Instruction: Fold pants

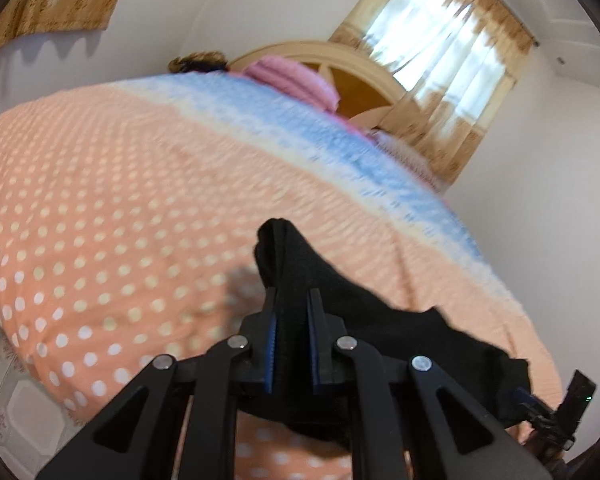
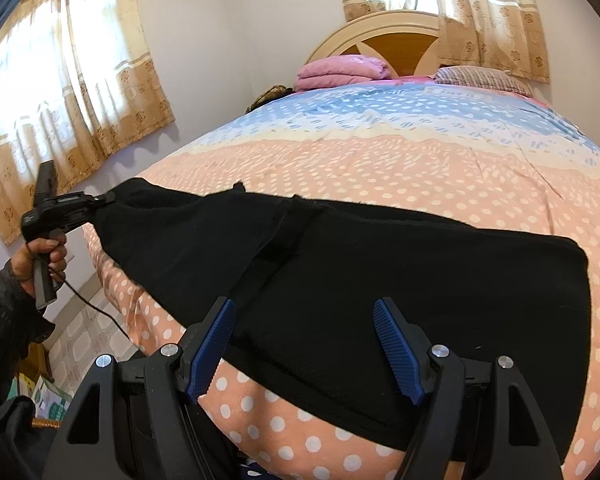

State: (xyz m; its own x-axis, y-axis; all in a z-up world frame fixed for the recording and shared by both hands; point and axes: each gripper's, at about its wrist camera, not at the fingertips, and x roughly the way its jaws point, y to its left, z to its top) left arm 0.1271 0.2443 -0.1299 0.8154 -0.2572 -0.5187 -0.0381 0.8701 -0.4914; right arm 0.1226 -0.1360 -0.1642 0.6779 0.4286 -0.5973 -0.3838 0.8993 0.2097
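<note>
Evidently mid-fold: the left tongs [image 1: 292, 312] pinch one end of the black pants [image 2: 380, 280] lying across the bed [image 2: 380, 160], while the right tongs [image 2: 304, 320] gape empty above them, needing to grip next.

Bedroom lit by daylight

Polka-dot bedspread [image 2: 380, 168] on bed, arched wooden headboard [image 2: 396, 44], pink blanket [image 2: 340, 70], beige curtains [image 2: 72, 92] over bright windows, pale walls [image 2: 228, 40], tiled floor [image 2: 84, 332].
</note>
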